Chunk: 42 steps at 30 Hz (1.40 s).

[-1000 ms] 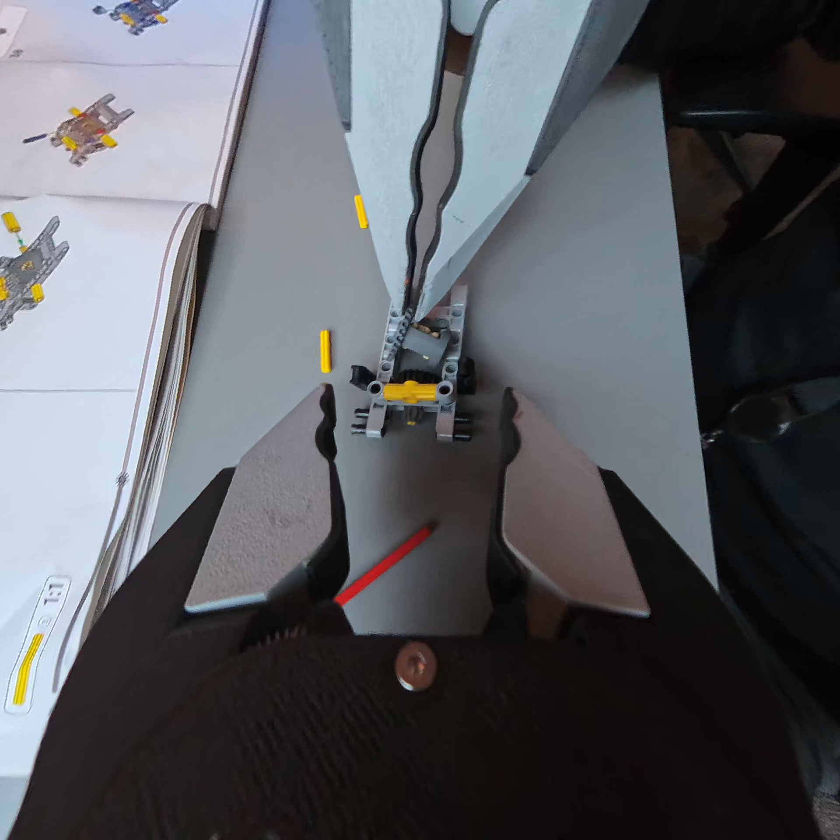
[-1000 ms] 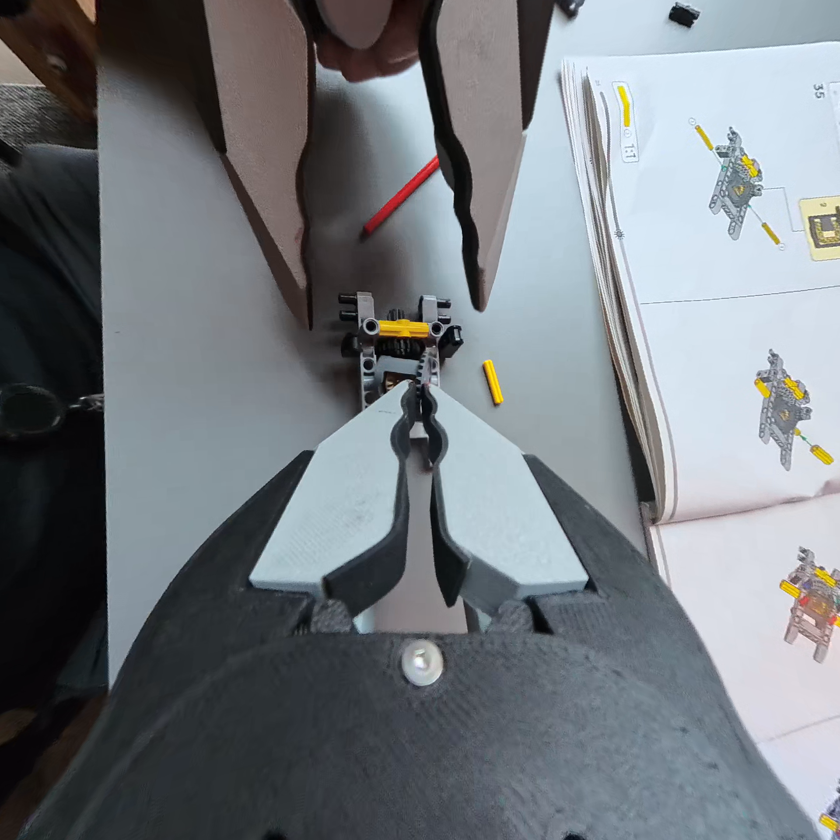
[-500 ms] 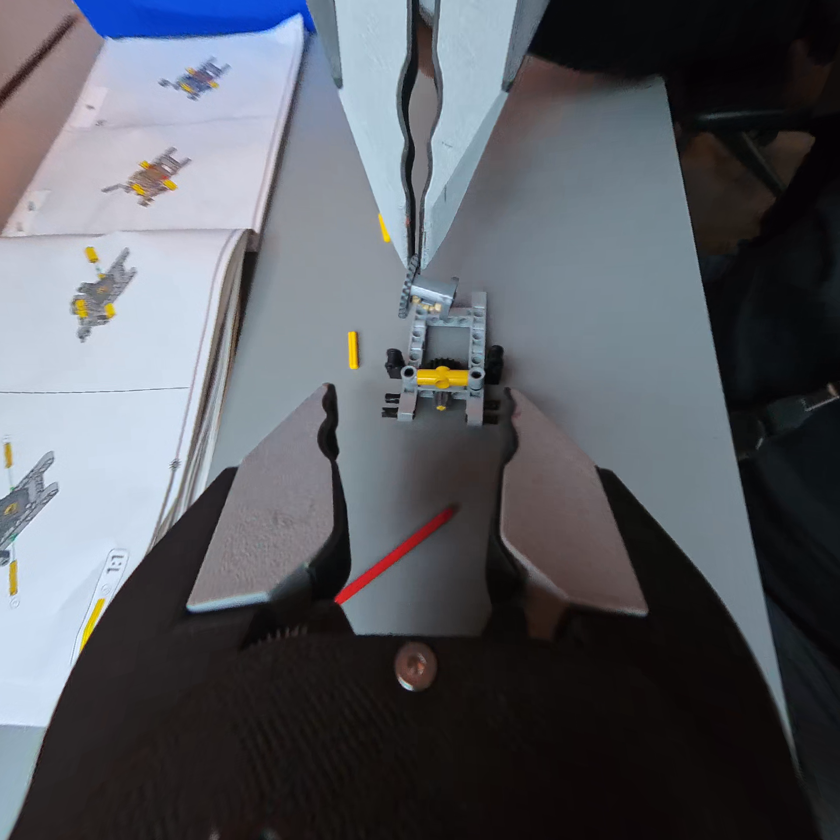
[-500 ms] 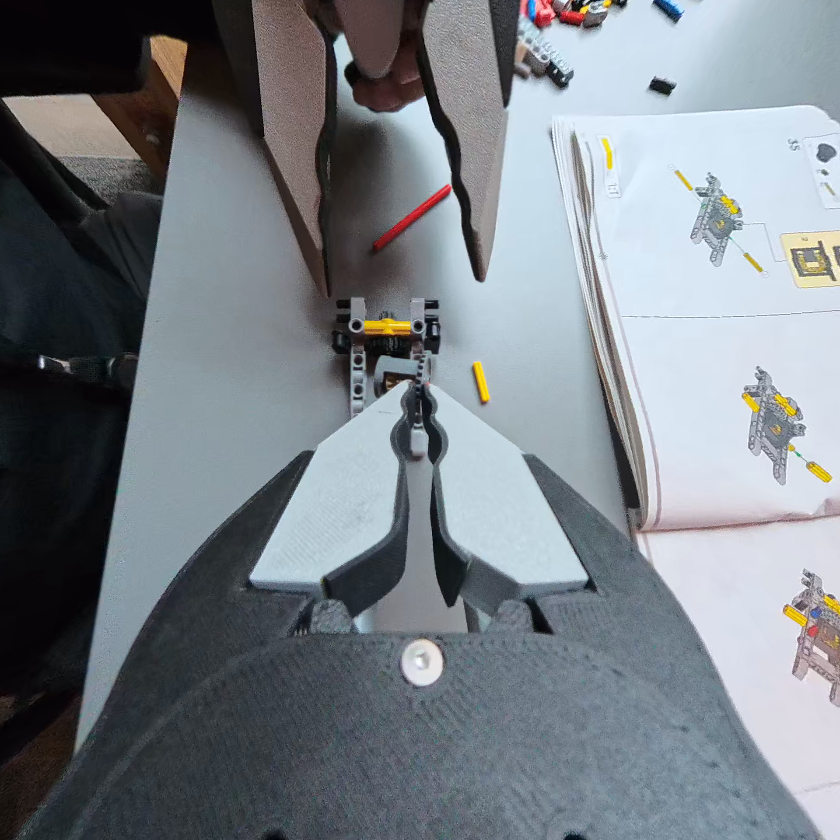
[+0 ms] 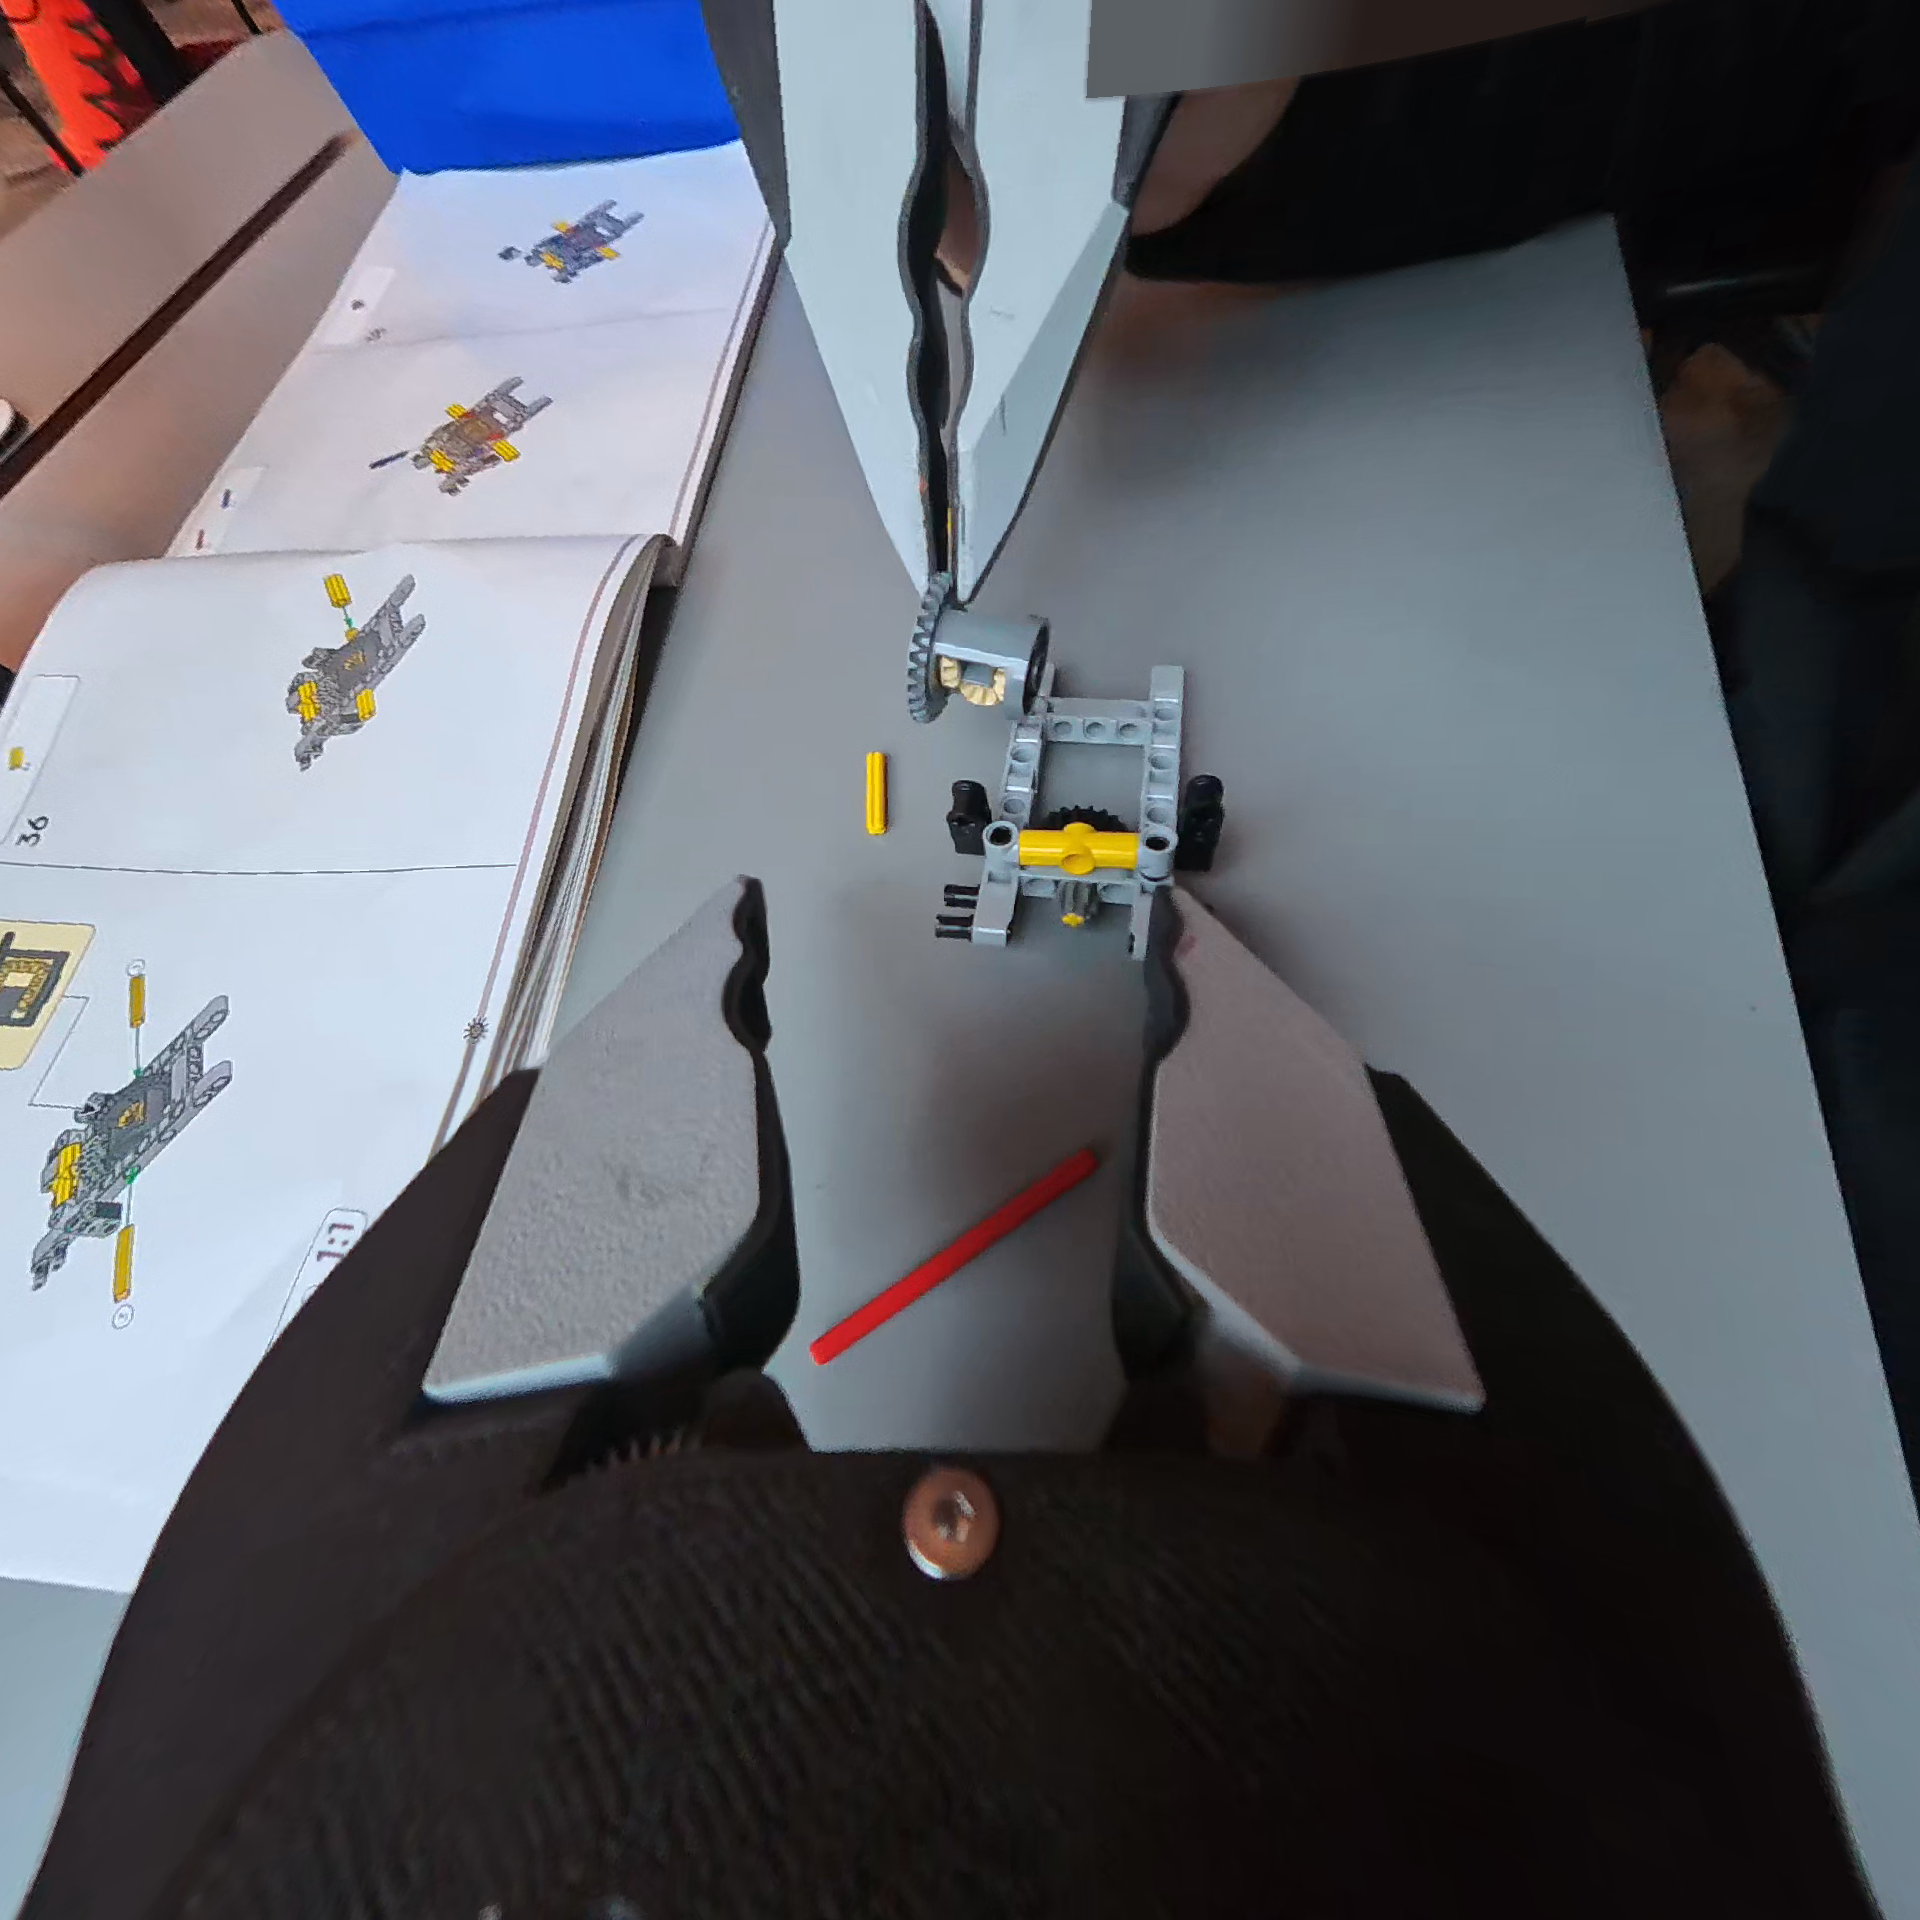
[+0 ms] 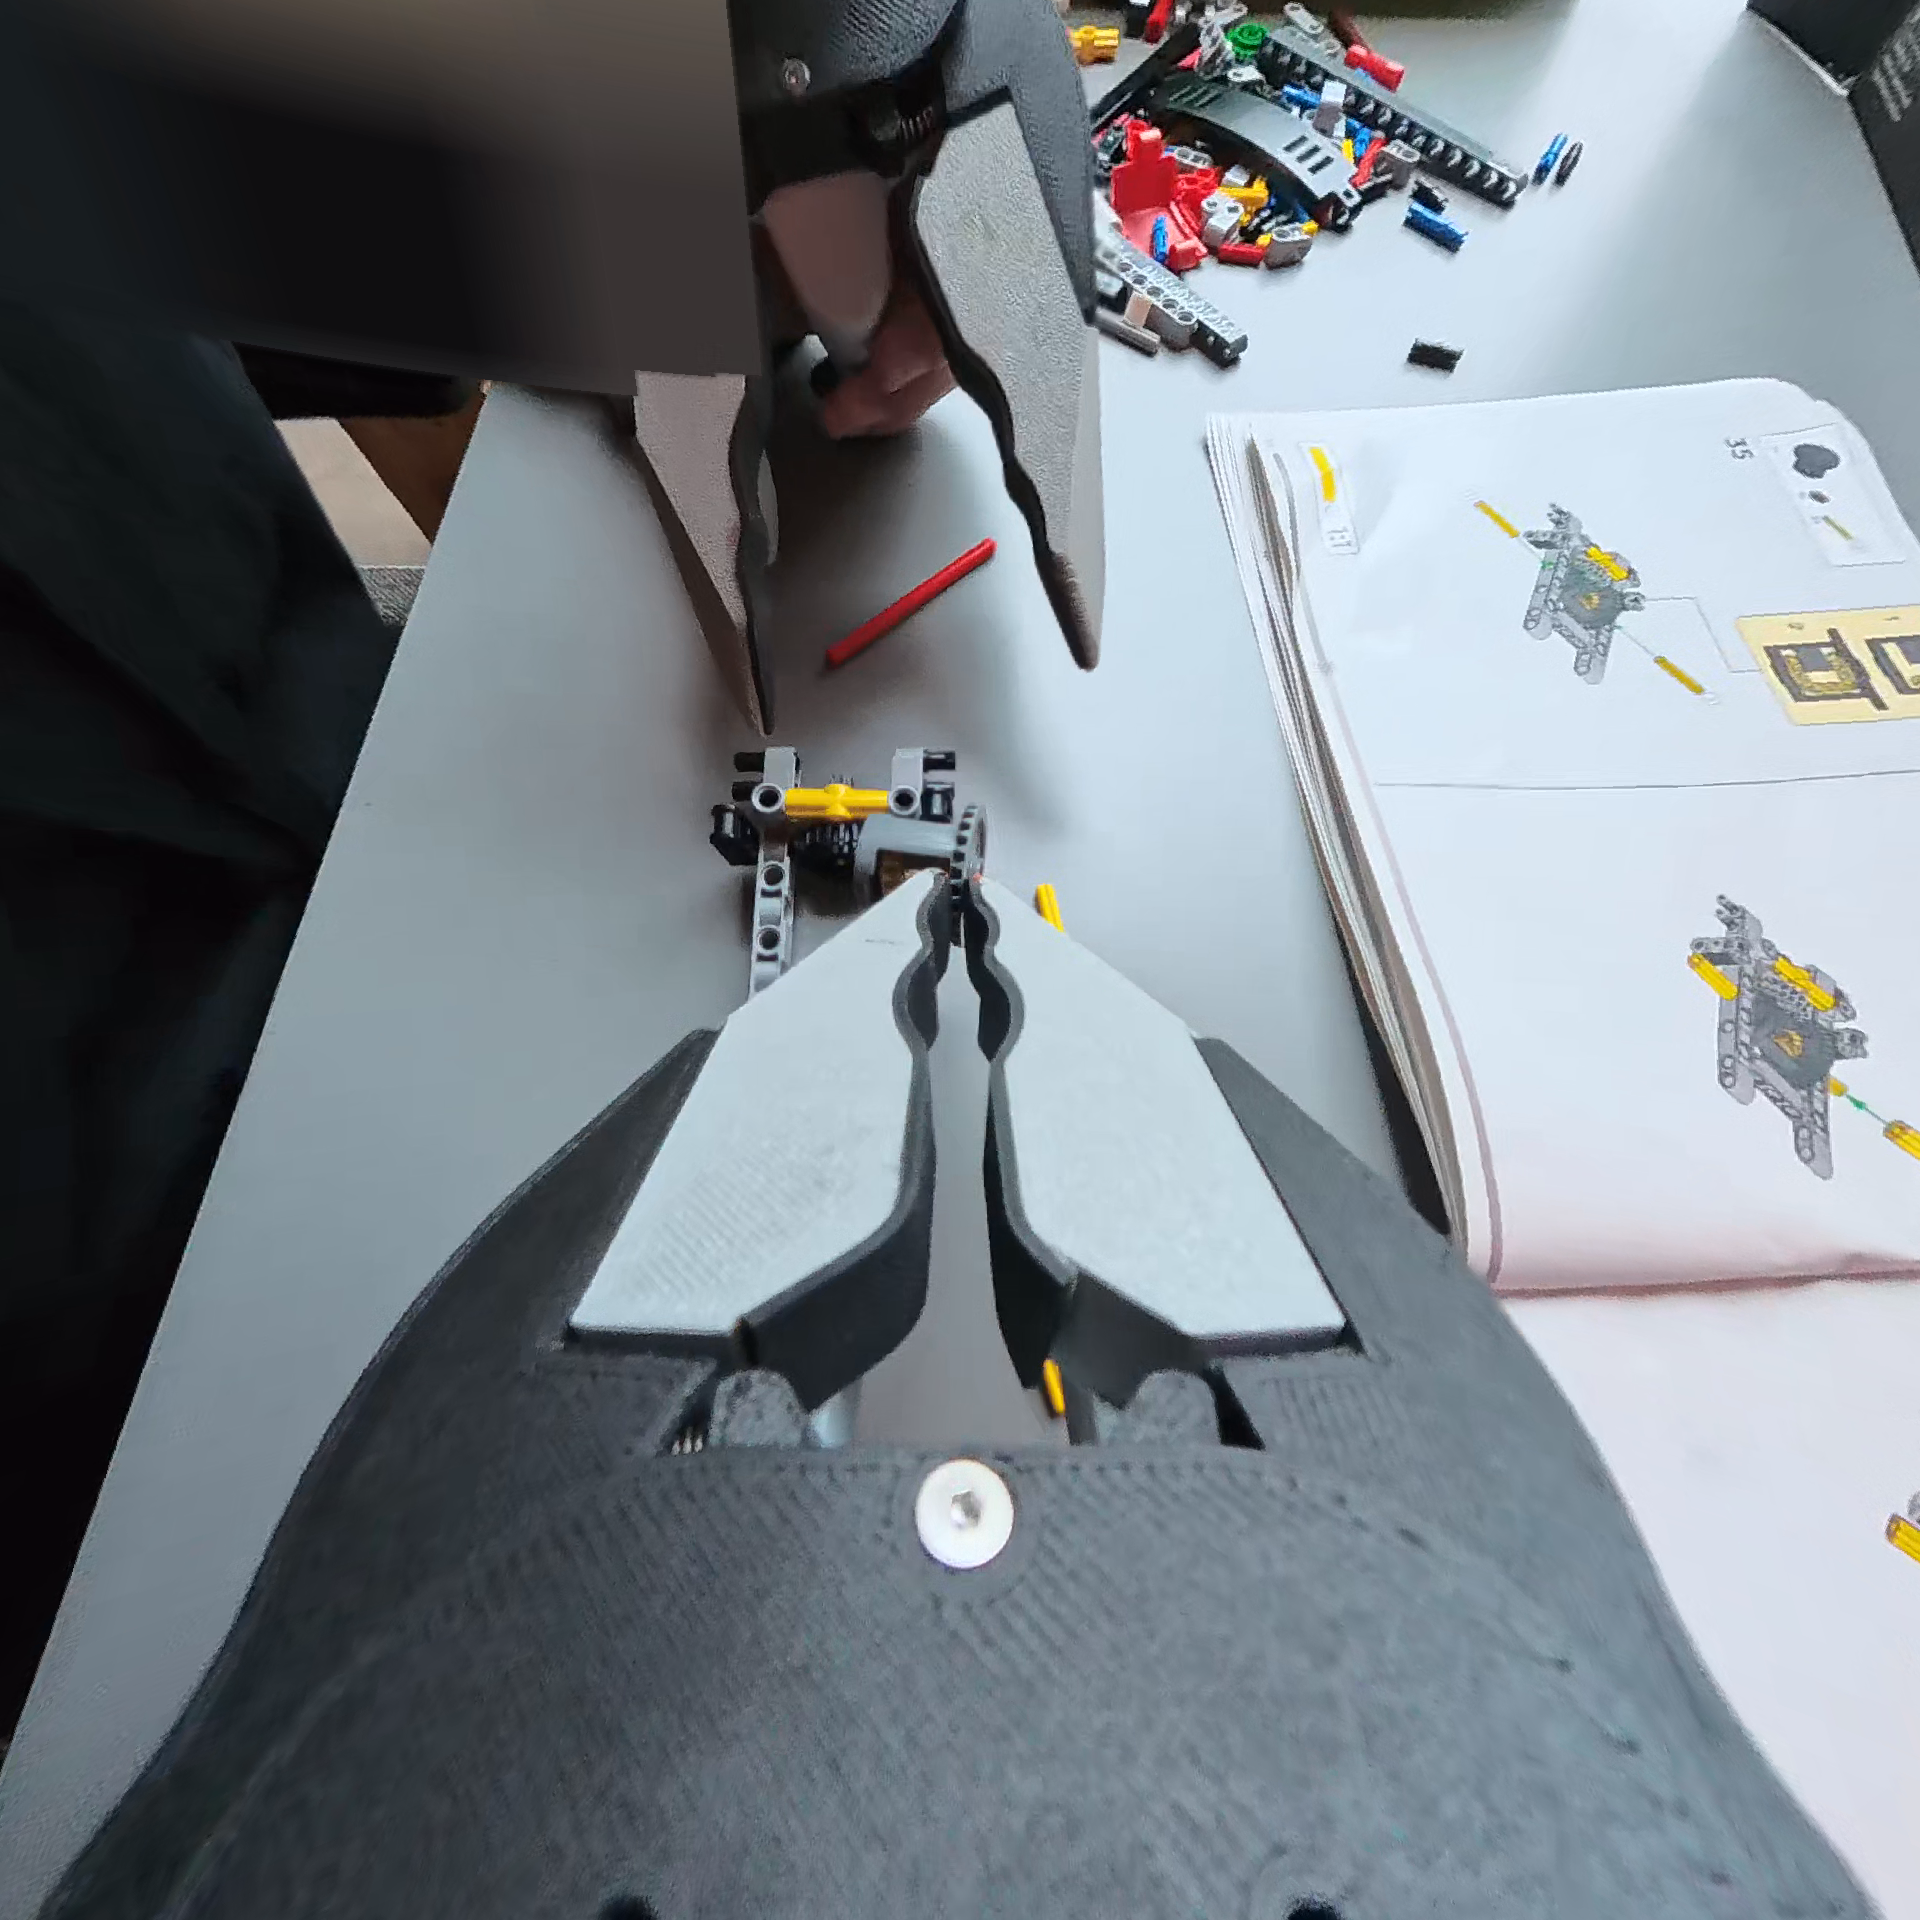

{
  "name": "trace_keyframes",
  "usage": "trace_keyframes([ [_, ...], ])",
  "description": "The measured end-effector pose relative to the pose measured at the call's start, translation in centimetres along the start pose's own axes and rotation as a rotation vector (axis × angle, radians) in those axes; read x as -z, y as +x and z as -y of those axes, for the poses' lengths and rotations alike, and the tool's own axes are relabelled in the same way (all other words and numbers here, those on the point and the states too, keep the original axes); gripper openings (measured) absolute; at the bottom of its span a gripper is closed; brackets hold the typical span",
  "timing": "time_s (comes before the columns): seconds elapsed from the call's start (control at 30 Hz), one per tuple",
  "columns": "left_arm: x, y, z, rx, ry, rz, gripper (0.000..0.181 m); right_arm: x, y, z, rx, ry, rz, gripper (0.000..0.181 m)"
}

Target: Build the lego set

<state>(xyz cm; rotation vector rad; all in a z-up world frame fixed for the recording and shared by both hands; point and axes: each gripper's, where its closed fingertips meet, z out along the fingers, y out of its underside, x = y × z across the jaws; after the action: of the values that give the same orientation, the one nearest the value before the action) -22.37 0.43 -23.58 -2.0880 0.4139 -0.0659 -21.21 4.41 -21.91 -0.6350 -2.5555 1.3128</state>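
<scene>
Fingers (image 5: pixel 644 1143) straddle red axle (image 5: pixel 951 1255); yellow pin (image 5: pixel 876 792) beside frame (image 5: pixel 1091 810).

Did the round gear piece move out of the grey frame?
Yes. The gear piece, pinched by the right gripper, sat inside the grey frame earlier; now it's lifted past the frame's far-left corner.

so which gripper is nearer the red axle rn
Left. The open left gripper has the red axle lying on the table between its fingers. The right gripper is beyond the grey frame, shut on the gear piece.
</scene>
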Motion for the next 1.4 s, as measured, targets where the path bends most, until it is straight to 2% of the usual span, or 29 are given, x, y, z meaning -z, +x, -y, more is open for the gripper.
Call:
trace_keyframes([
  [0.13,-0.8,0.3,-0.9,-0.018,-0.079,-0.017,0.073,-0.2,0.3,-1.2,-0.023,-0.084,-0.040,0.000],
  [0.23,-1.4,0.6,-1.6,-0.051,-0.137,-0.013,0.075,-0.2,-0.4,-0.7,-0.011,-0.094,-0.043,0.000],
  [0.33,-1.6,1.2,-1.4,-0.061,-0.138,-0.033,0.076,-0.3,-1.2,-0.1,0.012,-0.110,-0.048,0.000],
  [0.4,-1.7,1.5,-1.4,-0.053,-0.138,-0.045,0.083,-0.5,-1.6,0.0,0.029,-0.124,-0.052,0.000],
  [0.57,-1.6,2.7,-0.8,0.020,-0.115,-0.135,0.083,-1.1,-2.2,-0.8,0.099,-0.192,-0.063,0.000],
  [0.83,-2.9,2.8,-1.5,0.015,-0.199,-0.136,0.077,-1.5,-2.2,-0.8,0.080,-0.176,-0.031,0.000],
  [1.4,-2.9,2.9,-1.5,0.053,-0.197,-0.173,0.067,-1.2,-1.6,-0.8,0.021,-0.138,0.015,0.000],
])
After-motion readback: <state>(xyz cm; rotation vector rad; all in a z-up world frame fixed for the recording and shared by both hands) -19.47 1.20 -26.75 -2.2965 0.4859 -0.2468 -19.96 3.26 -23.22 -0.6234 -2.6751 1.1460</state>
